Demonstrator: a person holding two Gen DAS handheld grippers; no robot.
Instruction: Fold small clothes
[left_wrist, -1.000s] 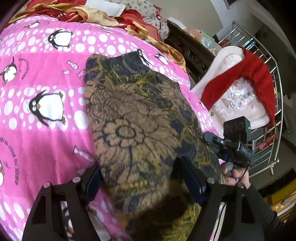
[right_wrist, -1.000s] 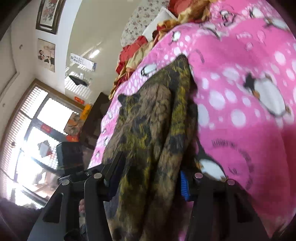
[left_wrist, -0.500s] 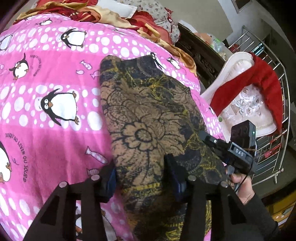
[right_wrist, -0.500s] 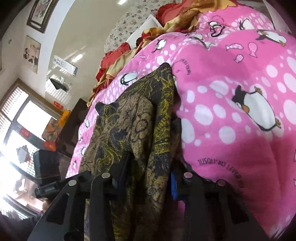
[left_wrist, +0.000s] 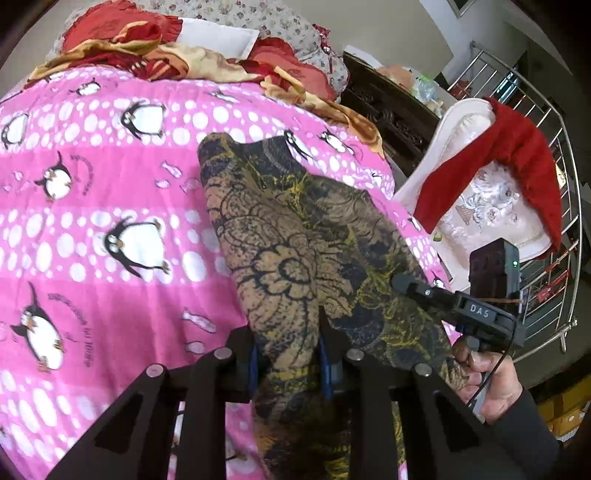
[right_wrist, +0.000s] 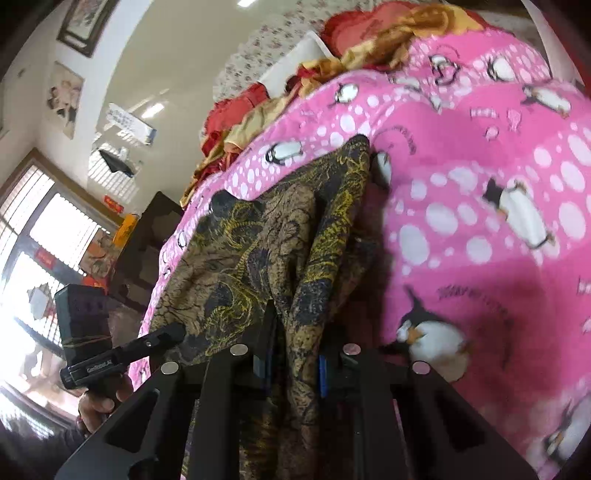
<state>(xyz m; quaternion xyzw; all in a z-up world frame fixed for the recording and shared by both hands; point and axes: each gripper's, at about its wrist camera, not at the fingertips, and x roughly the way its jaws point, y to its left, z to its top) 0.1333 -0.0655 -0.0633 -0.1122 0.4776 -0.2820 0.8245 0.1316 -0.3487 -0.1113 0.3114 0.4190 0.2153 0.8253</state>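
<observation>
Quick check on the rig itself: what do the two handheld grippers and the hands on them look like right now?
Both grippers are black, with open triangular frames, silver rivets and blue finger pads. The right gripper reads "DAS", carries a black box with a green light and trails a thin cable. Its hand is bare, above a black sleeve.

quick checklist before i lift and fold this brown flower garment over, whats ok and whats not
1. Left gripper shut on the near edge of the brown floral garment: ok.
2. Right gripper shut on the garment: ok.
3. Both grips on the same near hem: cannot tell.
4. Far end of the garment resting on the pink penguin blanket: ok.
5. Garment lying flat: not ok; the right wrist view shows it bunched into a ridge.
6. Fold path free of the red and gold bedding beyond: ok.
</observation>
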